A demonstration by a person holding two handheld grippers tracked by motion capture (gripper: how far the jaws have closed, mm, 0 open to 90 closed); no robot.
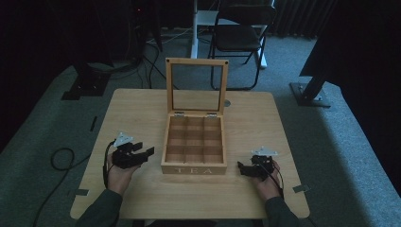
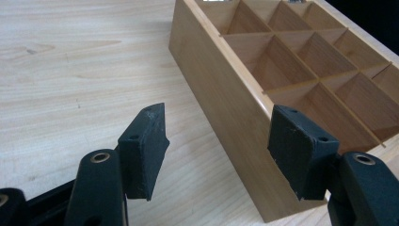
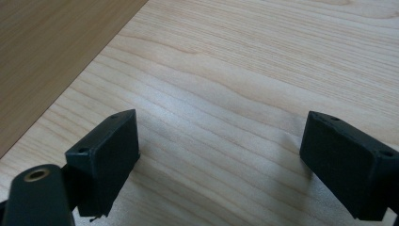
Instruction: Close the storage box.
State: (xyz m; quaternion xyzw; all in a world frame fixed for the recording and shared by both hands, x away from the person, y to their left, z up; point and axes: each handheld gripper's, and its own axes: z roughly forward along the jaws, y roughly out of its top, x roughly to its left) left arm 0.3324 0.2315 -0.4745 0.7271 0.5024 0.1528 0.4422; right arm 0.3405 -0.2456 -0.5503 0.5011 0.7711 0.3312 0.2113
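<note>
A wooden tea box [image 1: 194, 142] marked TEA stands in the middle of the table with its glass-paned lid [image 1: 196, 86] raised upright. Its nine compartments [image 2: 324, 61] hold nothing that I can see. My left gripper [image 1: 142, 150] hovers open just left of the box, and its jaws frame the box's near left corner [image 2: 221, 155]. My right gripper [image 1: 243, 169] rests open low over the bare tabletop to the right of the box, with the box's side wall [image 3: 42, 56] at the upper left of its view. Nothing sits between either pair of jaws.
The light wooden table [image 1: 127, 109] stands on grey carpet. A black folding chair [image 1: 241, 35] and a white stand [image 1: 196, 23] are behind it. Black stand feet [image 1: 87, 85] [image 1: 309, 92] flank the table, and a black cable [image 1: 61, 158] loops on the floor at the left.
</note>
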